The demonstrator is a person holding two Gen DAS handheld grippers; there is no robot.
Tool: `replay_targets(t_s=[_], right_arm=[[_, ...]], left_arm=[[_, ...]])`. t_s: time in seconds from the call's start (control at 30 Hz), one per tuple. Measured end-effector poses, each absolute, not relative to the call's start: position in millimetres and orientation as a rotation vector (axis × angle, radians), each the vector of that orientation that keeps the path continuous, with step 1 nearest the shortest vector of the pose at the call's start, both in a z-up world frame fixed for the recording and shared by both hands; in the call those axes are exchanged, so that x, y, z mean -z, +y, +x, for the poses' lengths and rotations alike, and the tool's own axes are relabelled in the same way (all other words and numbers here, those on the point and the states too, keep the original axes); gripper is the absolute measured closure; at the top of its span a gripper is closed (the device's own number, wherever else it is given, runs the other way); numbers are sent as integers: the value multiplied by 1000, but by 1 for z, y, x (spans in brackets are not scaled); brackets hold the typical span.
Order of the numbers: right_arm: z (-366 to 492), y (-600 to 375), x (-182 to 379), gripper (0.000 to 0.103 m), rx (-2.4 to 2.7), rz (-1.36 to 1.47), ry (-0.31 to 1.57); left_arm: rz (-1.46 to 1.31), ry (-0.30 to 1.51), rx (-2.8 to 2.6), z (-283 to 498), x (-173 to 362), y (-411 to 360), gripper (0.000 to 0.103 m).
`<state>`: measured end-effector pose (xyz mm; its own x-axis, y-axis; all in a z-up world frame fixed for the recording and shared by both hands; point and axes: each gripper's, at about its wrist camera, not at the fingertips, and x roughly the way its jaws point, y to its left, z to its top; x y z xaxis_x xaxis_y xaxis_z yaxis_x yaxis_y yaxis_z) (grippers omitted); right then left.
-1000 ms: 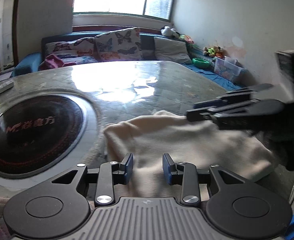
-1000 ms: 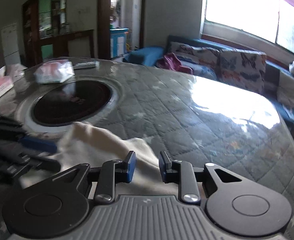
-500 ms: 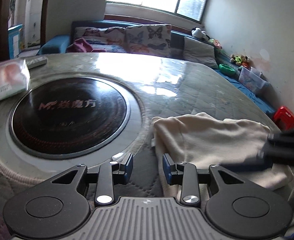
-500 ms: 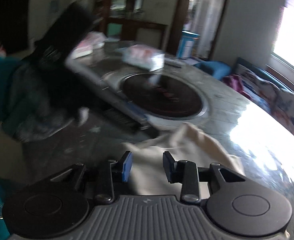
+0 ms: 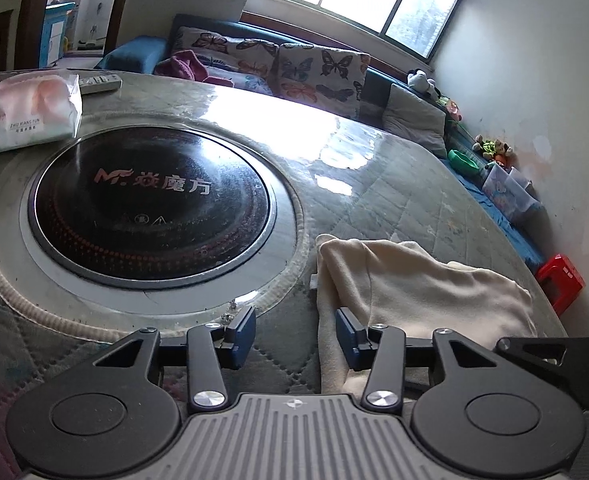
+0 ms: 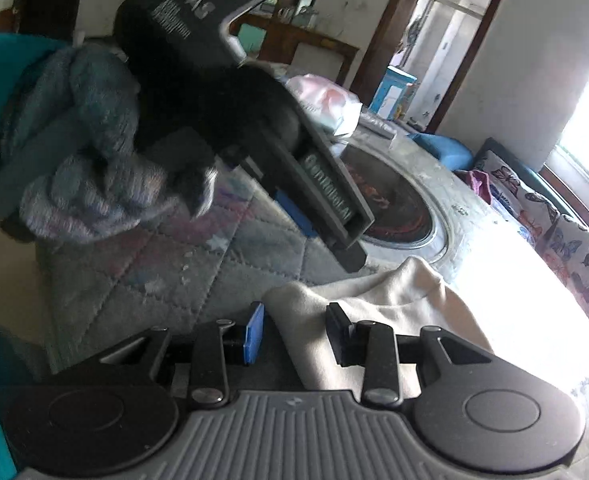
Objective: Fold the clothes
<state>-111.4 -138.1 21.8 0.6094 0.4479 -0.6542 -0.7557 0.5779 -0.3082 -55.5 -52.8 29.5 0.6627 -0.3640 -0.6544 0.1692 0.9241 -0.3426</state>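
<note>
A soft cream cloth garment (image 5: 414, 280) lies bunched up on the round worktop (image 5: 394, 184), which has a grey quilted cover. In the left wrist view the garment sits at about four o'clock from the big black round cooker plate (image 5: 150, 200) set into the worktop, just beside its pale ring. The left gripper (image 5: 294, 334) hangs over the garment's near edge. Its fingers are opening, about half wide, and only the cloth's edge lies by the right-hand finger; they press on nothing. The right gripper (image 6: 294, 330) is over the other side of the garment. Its blue-padded fingers stand partly open with a hump of cloth between them, but they do not look like they are squeezing it. The step looks like getting ready to pick up two edges, so the fold is not begun. Next, each gripper likely needs to go down onto an edge or corner, close on one layer, then lift and spread the cloth flat. A pink and white soft pack of tissues (image 5: 30, 110) lies far off at ten o'clock.
</note>
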Motion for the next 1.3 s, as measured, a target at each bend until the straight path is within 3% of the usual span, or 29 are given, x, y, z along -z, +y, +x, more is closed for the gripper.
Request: replay_targets(t_s=[0.23,0.4,0.47,1.03,1.13,1.2,1.3], right_arm=[[-102,-134,-15,69,-756,-601,574],[-97,-143,-19,93,-745,-544,576],[-95,-149,-24,97,-746,-493,582],[-92,-205,-69,99,-764,-213,543],[-95,-209,-71,99,-773,-202,534],[-98,-210,-70,99,-784,-198,536],[-101,-210,-67,99,-799,-193,551]], left_arm=[[-318,820,320,-53,-30,-54,54],[-382,844,328,-48,-29,-58,53],[-423,864,331,-45,-27,-58,52],[-767,984,354,-23,-10,-62,52],[-807,986,362,-23,-6,-63,54],[-833,999,364,-23,-1,-63,71],[-861,1014,364,-22,6,-62,83]])
